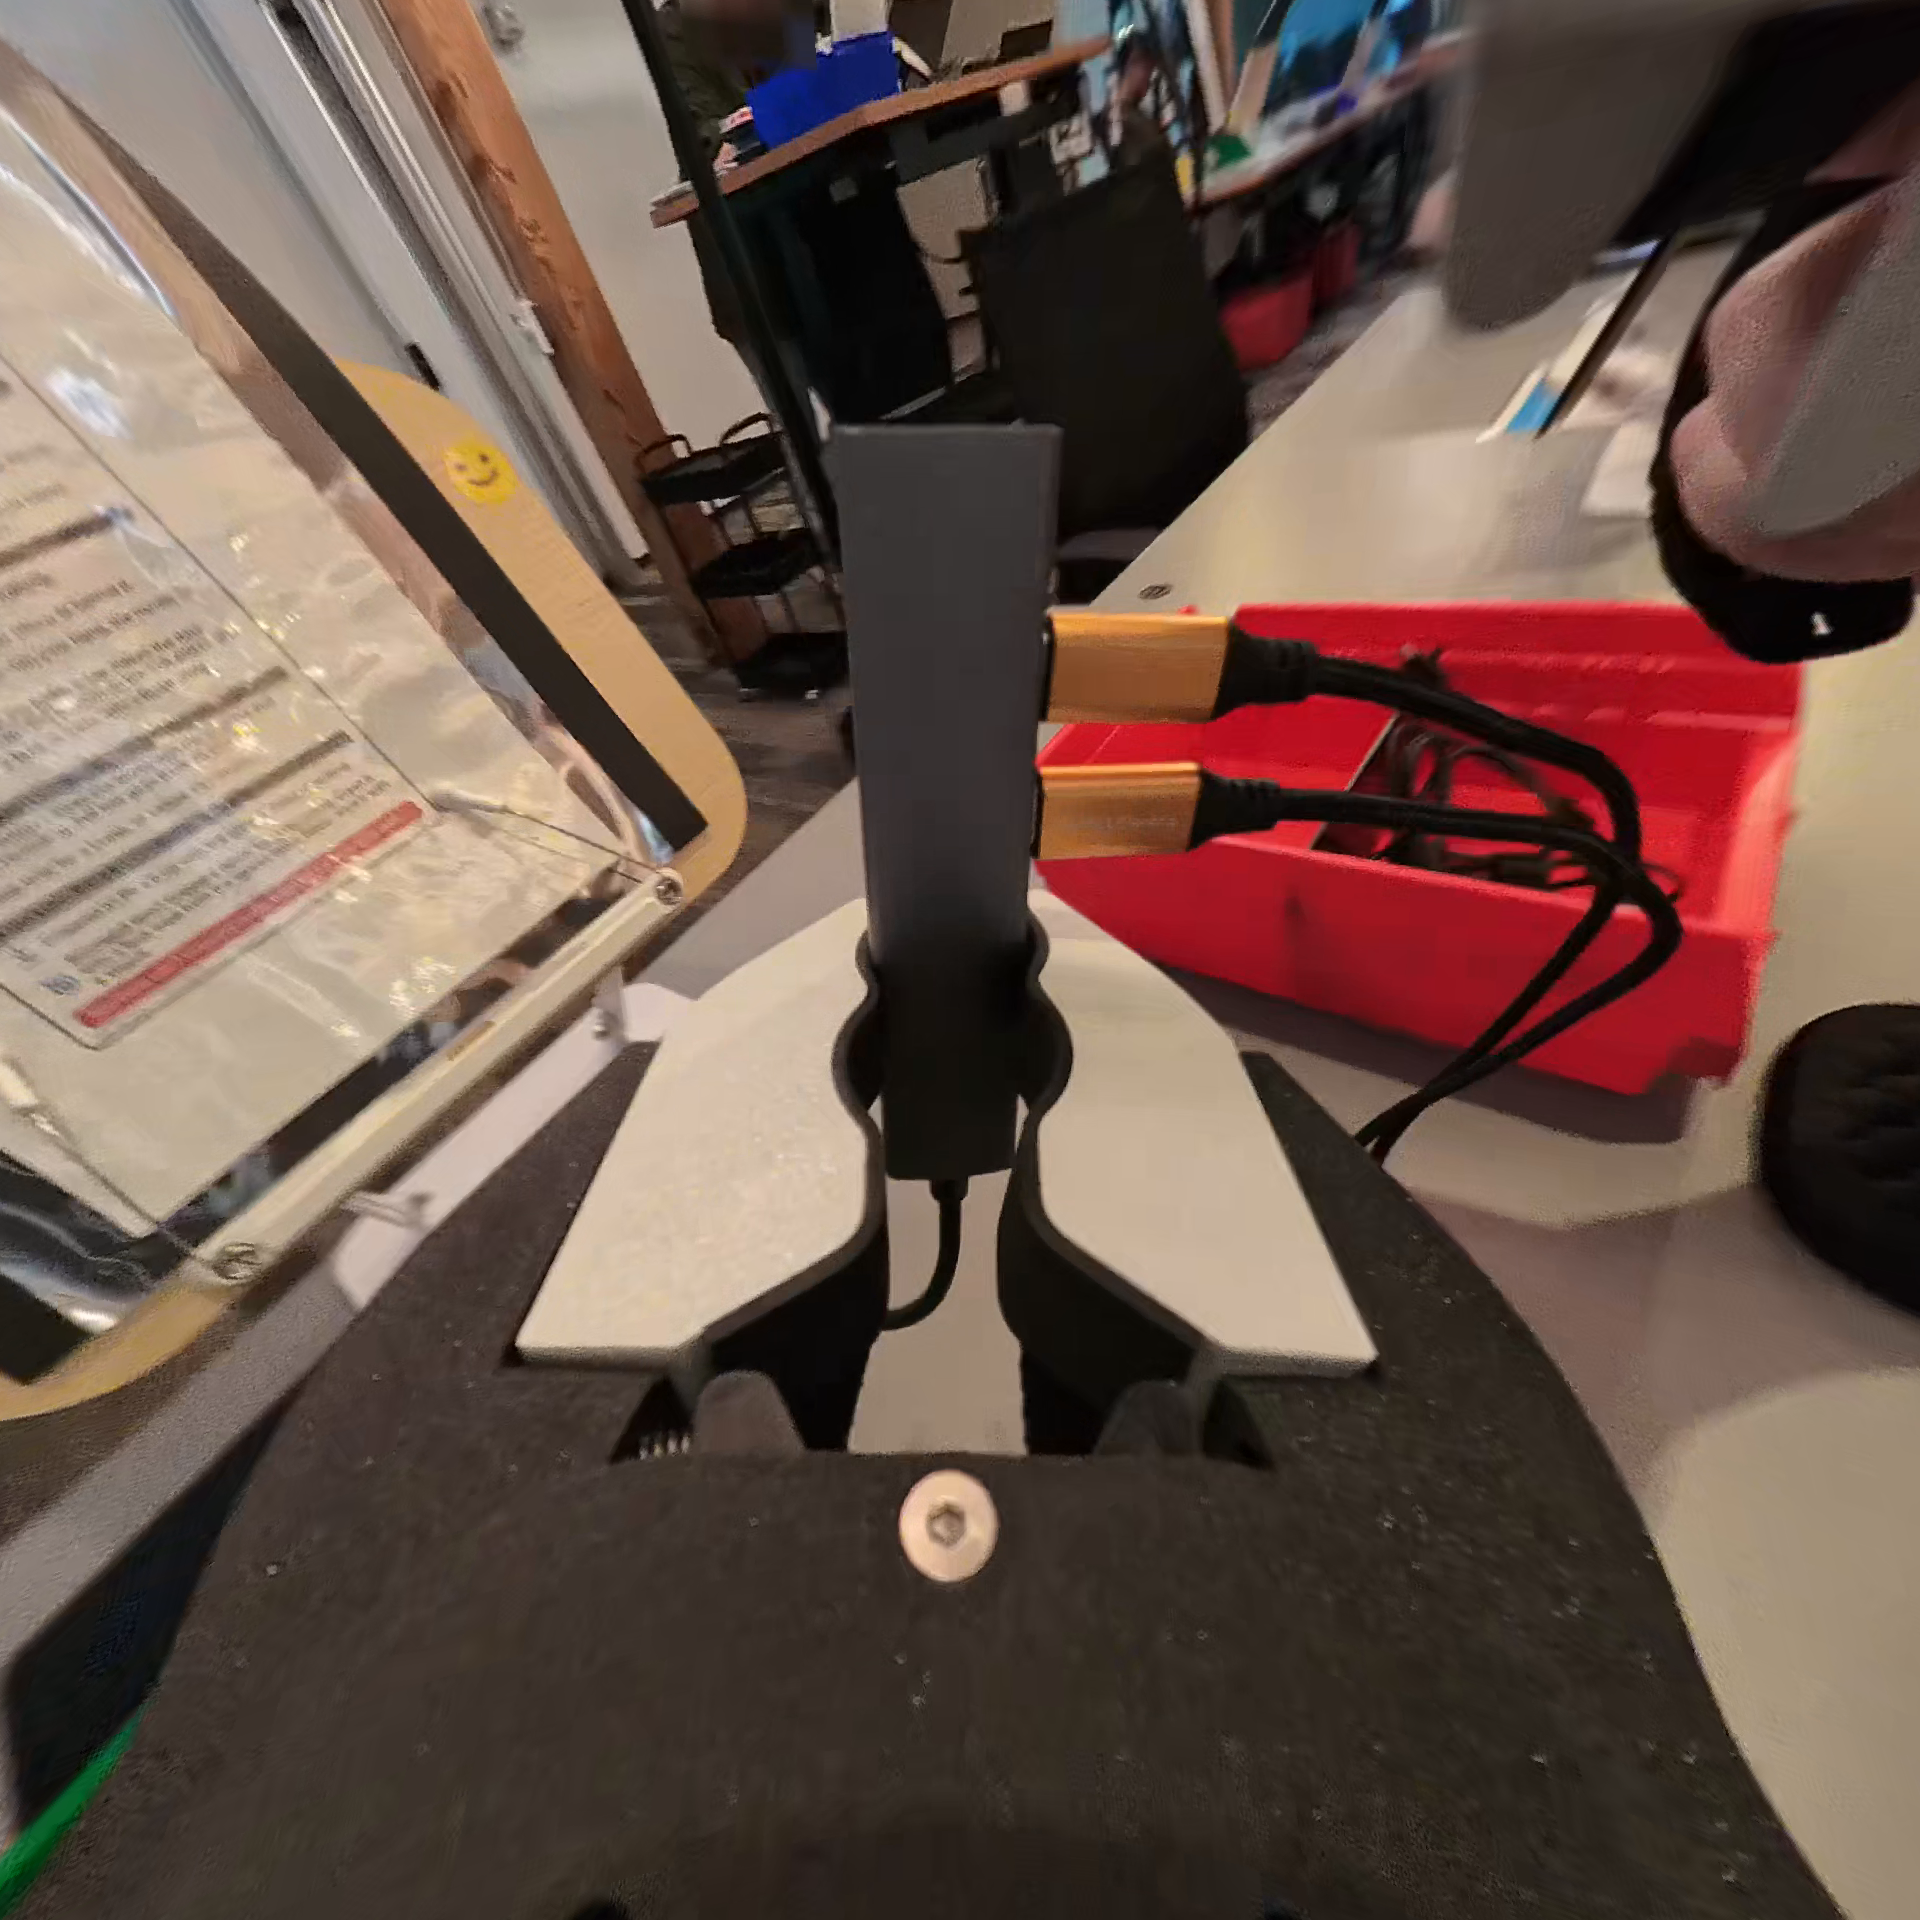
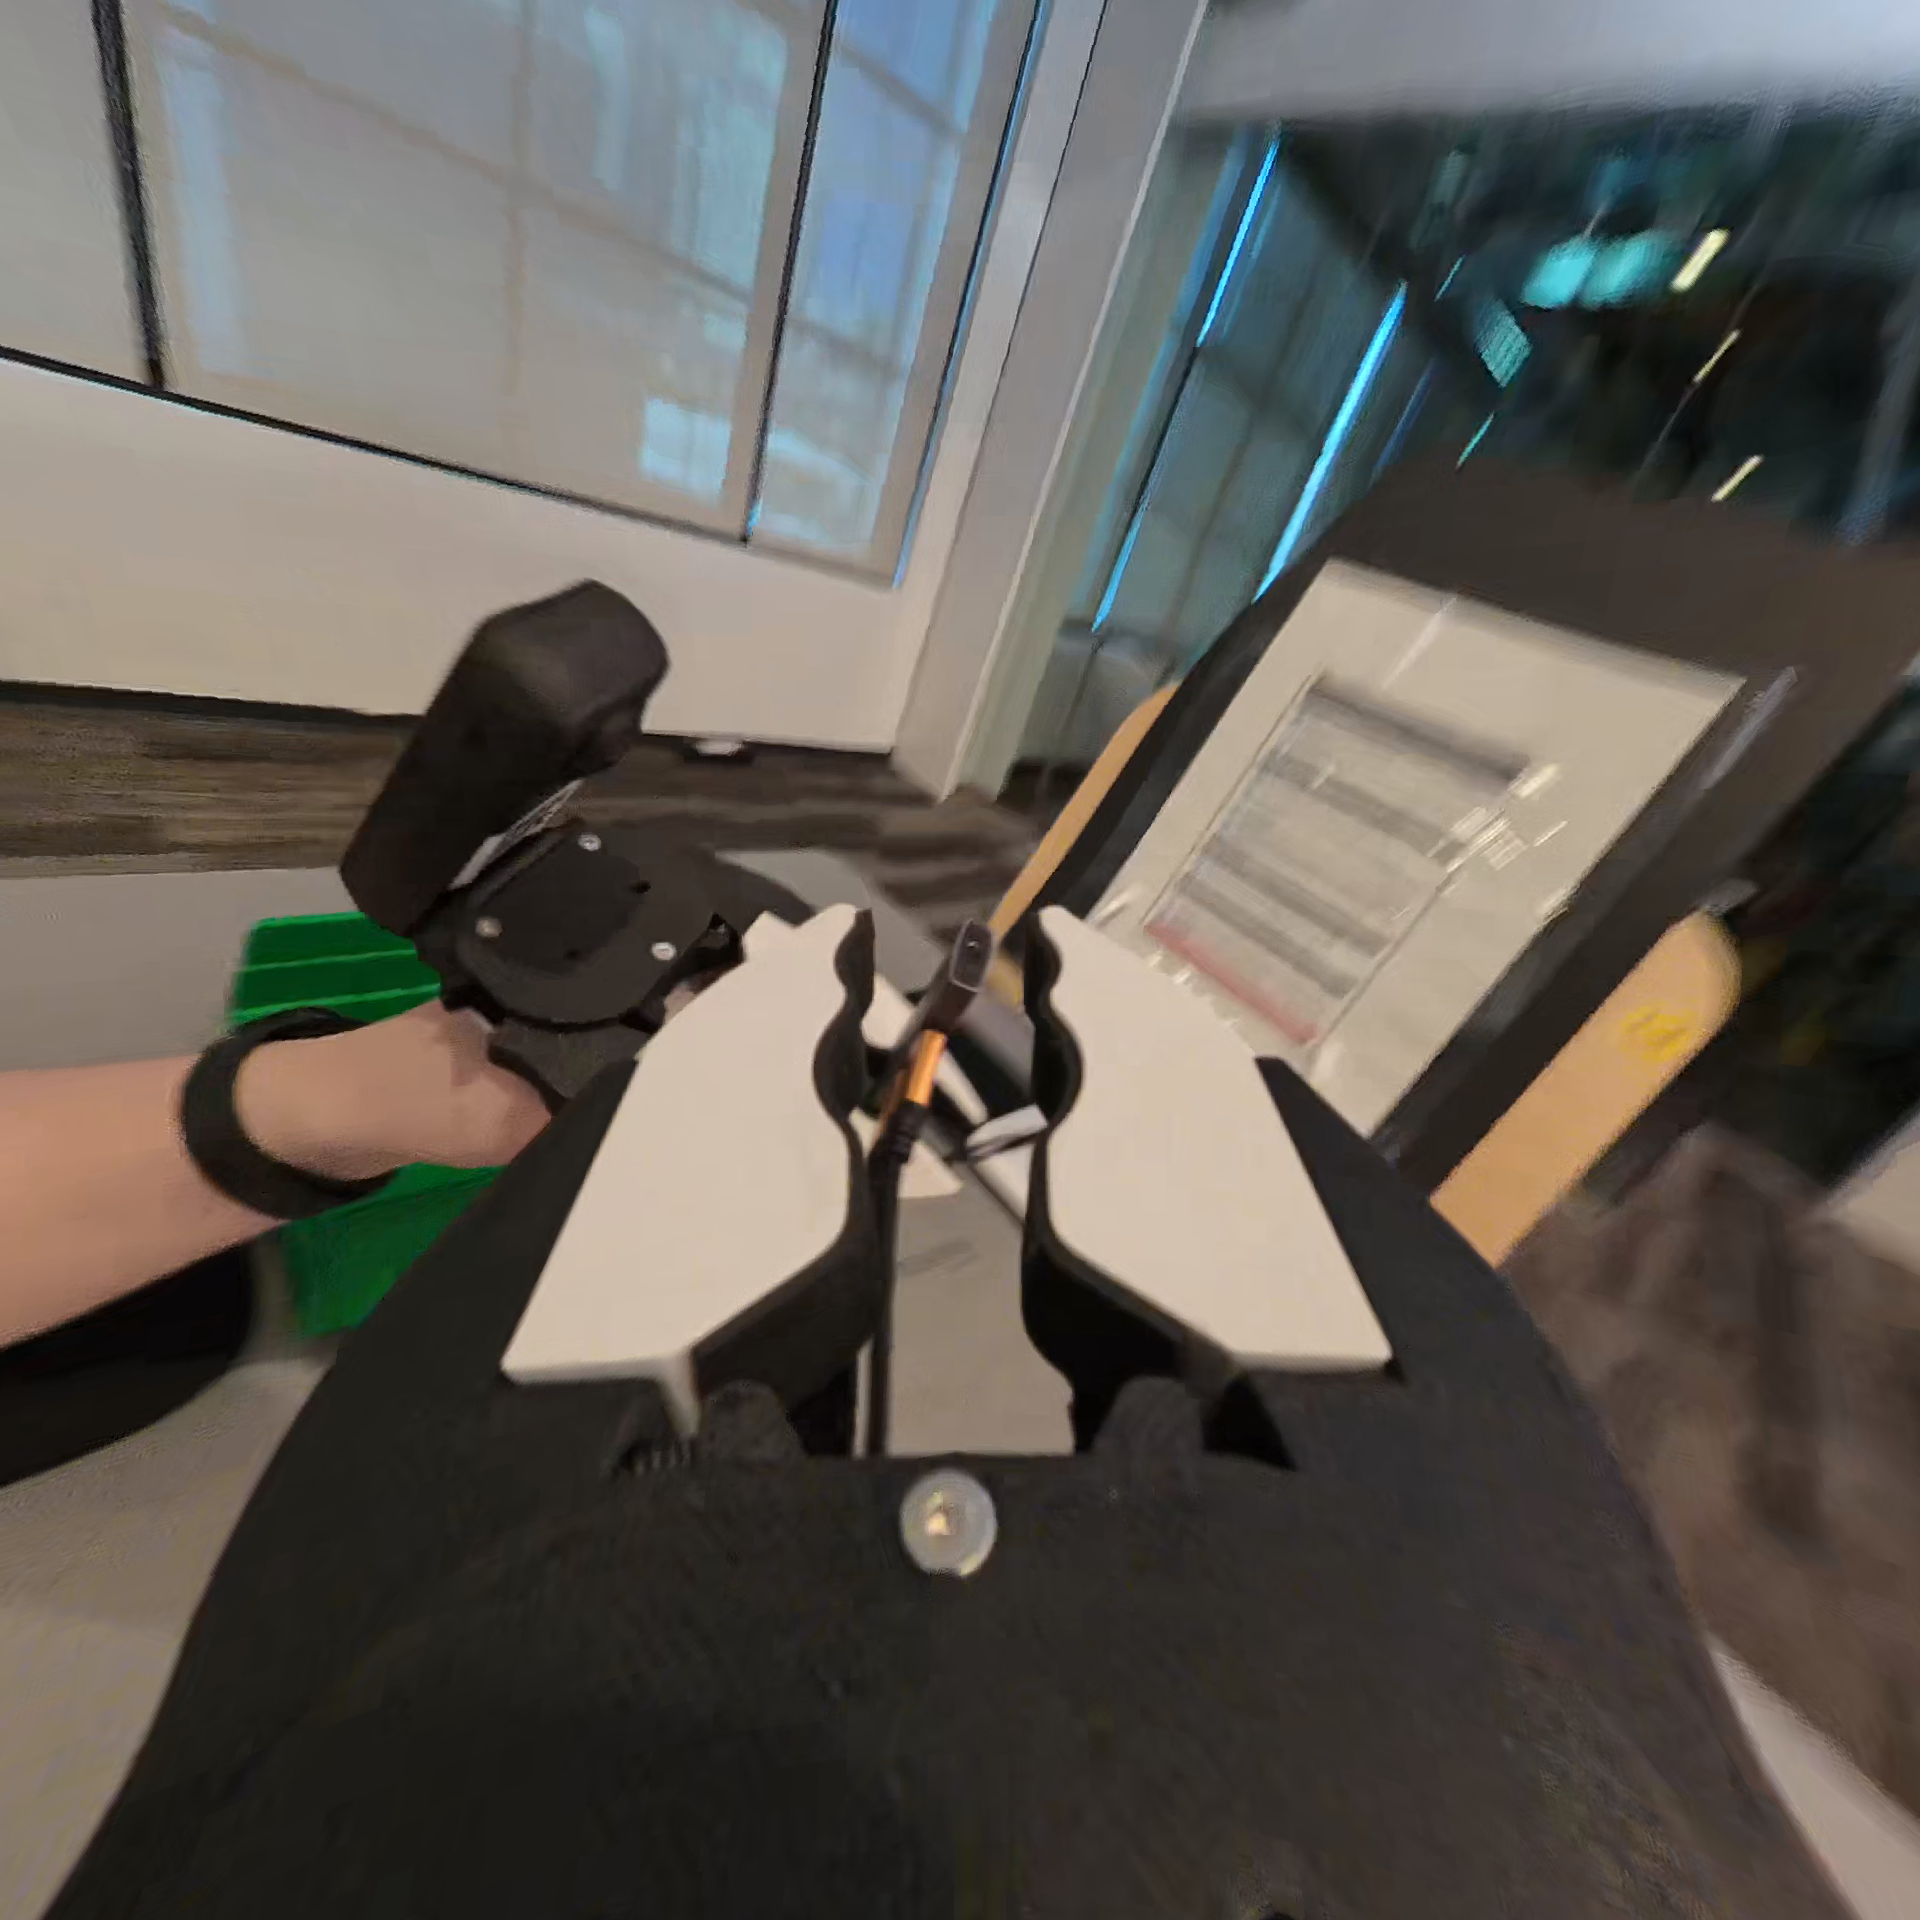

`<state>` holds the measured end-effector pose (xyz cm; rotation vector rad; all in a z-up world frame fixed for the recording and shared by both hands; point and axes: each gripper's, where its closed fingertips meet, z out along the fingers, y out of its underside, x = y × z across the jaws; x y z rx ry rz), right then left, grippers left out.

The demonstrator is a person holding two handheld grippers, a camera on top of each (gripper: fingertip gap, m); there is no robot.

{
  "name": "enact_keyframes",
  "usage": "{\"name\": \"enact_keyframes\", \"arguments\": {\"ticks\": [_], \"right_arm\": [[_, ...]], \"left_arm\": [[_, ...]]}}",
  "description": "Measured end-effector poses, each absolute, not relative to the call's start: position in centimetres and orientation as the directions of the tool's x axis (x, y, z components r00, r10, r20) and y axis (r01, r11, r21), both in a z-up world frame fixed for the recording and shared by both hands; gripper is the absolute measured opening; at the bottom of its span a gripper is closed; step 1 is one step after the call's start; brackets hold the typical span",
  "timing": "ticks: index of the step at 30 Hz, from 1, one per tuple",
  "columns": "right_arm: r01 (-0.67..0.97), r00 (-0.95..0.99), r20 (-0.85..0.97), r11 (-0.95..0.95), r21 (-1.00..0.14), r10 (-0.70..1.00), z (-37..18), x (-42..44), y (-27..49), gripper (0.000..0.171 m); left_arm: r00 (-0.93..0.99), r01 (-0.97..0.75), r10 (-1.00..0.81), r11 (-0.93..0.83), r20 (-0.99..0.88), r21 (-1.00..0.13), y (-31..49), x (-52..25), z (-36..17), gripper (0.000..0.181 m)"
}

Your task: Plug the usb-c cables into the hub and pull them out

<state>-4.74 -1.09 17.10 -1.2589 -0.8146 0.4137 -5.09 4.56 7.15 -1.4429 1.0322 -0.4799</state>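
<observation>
While the left gripper (image 1: 951, 1039) pinches the lower end of the dark grey hub (image 1: 945, 727) between its pale fingers (image 1: 727, 1143), the hub stands upright above the worktop (image 1: 1351, 499), its thin black lead curling down between the jaws. Two usb-c cables are seated in the hub's right side, one above the other: the upper gold plug (image 1: 1138, 667) and the lower gold plug (image 1: 1117, 810), both level and touching the hub. Their braided black cords (image 1: 1507, 821) arc away to the right and drop over the red bin (image 1: 1455, 914), which sits on the worktop near its far edge, just behind the hub. A clear framed sign (image 1: 260, 779) with a yellow sticker on its wooden backing leans at the left. From the right wrist view, the right gripper (image 2: 948, 935) hangs with its jaws spread and nothing held; between them, farther off, the hub (image 2: 961, 971) and a gold plug (image 2: 920, 1070) show edge-on. A person's hand (image 2: 395, 1091), with a black strap at the wrist, grasps the other gripper's body at the left, in front of a green bin (image 2: 343, 1236). That view is blurred.
</observation>
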Motion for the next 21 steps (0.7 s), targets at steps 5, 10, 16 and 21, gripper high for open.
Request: {"name": "enact_keyframes", "arguments": {"ticks": [5, 10, 16, 21], "right_arm": [[0.221, 0.694, 0.525, 0.548, -0.807, 0.493, 20.2, -4.6, -5.5, 0.019], [0.043, 0.711, 0.270, 0.344, -0.938, 0.649, 18.7, -6.5, -4.1, 0.029], [-0.076, 0.604, 0.133, 0.223, -0.972, 0.786, 17.2, -9.8, -5.1, 0.023], [0.139, 0.792, 0.387, 0.477, -0.868, 0.473, 18.7, -6.7, -3.5, 0.027]], "left_arm": [[0.509, -0.078, -0.860, -0.005, -0.036, -0.997, 5.1, -7.2, 9.7, 0.019], [0.534, 0.017, -0.846, 0.015, -0.003, -1.000, 5.4, -8.5, 11.2, 0.019], [0.633, -0.021, -0.767, 0.118, -0.105, -0.993, 6.3, -9.6, 11.7, 0.019], [0.638, 0.005, -0.763, 0.139, -0.104, -0.990, 6.2, -10.1, 12.4, 0.019]]}}
